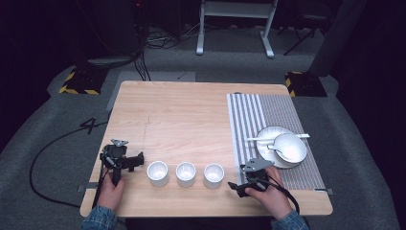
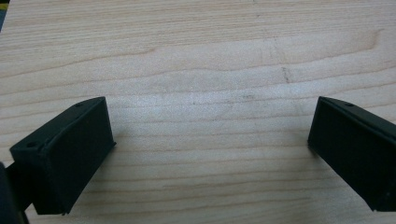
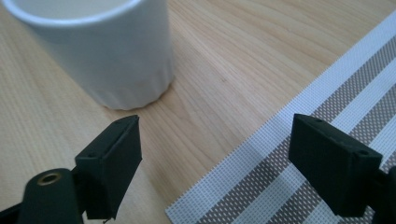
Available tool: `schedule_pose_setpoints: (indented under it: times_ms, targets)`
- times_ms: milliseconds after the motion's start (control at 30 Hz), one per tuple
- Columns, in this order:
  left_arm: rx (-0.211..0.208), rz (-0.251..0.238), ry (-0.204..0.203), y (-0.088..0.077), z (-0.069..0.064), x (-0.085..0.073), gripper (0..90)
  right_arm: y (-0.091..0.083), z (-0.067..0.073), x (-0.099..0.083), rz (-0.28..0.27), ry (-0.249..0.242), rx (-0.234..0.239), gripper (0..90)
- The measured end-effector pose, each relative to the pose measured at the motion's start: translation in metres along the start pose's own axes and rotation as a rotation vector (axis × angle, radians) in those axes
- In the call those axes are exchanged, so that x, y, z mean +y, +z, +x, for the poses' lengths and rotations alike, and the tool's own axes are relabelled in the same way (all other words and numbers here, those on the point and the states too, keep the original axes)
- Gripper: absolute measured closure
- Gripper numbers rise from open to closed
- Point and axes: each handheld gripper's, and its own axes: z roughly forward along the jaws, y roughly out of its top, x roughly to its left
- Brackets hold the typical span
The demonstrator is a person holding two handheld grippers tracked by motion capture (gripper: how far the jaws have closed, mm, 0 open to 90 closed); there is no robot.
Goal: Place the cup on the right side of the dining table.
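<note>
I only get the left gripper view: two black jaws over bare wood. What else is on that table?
Observer: Three white cups stand in a row near the front edge.
Operator: Anything to eat from?
Observer: On the striped mat at the right, a bowl sits on a plate, with a white spoon laid across.
Operator: And the other hand?
Observer: The right gripper is open and holds nothing, beside the right cup.
</note>
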Motion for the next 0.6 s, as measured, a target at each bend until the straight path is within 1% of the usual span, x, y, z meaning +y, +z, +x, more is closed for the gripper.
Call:
schedule_pose_setpoints:
  times_ms: [33,67,133,233,267,300,333,367,400,433,533,567,600]
  targets:
    - [0.000,0.000,0.000,0.000,0.000,0.000,0.3,0.000,0.000,0.000,0.000,0.000,0.000,17.9]
    - [0.000,0.000,0.000,0.000,0.000,0.000,0.3,-0.003,0.004,0.005,-0.002,-0.016,0.006,17.9]
    - [0.001,-0.001,0.000,0.000,0.000,0.000,0.3,-0.006,0.009,0.009,-0.013,-0.032,0.014,17.9]
    - [0.001,-0.001,-0.001,0.000,0.000,0.000,0.3,-0.008,0.013,0.013,-0.019,-0.040,0.024,17.9]
    - [0.001,0.000,-0.002,0.000,0.000,0.000,0.3,-0.009,0.017,0.017,-0.023,-0.056,0.036,17.9]
    - [0.003,-0.001,-0.004,0.000,0.000,0.000,0.3,-0.008,0.018,0.019,-0.027,-0.059,0.049,17.7]
    - [0.003,-0.001,-0.004,0.000,0.000,0.000,0.3,-0.008,0.018,0.019,-0.027,-0.059,0.049,17.7]
    - [0.005,0.003,0.000,-0.001,0.000,-0.001,0.3,-0.006,0.020,0.023,-0.022,-0.051,0.089,17.2]
    - [0.005,0.003,0.000,-0.001,0.000,-0.001,0.3,-0.006,0.020,0.023,-0.022,-0.051,0.089,17.2]
    - [0.006,0.000,-0.006,-0.001,-0.001,-0.001,0.3,-0.003,0.021,0.026,-0.017,-0.054,0.104,17.4]
    - [0.007,0.000,-0.008,-0.001,-0.001,-0.002,0.3,0.000,0.021,0.030,-0.018,-0.058,0.095,16.5]
    - [0.008,0.001,-0.007,-0.001,-0.001,-0.002,0.3,0.002,0.022,0.035,-0.018,-0.064,0.099,16.1]
    - [0.008,0.001,-0.007,-0.001,-0.001,-0.002,0.3,0.002,0.022,0.035,-0.018,-0.064,0.099,16.1]
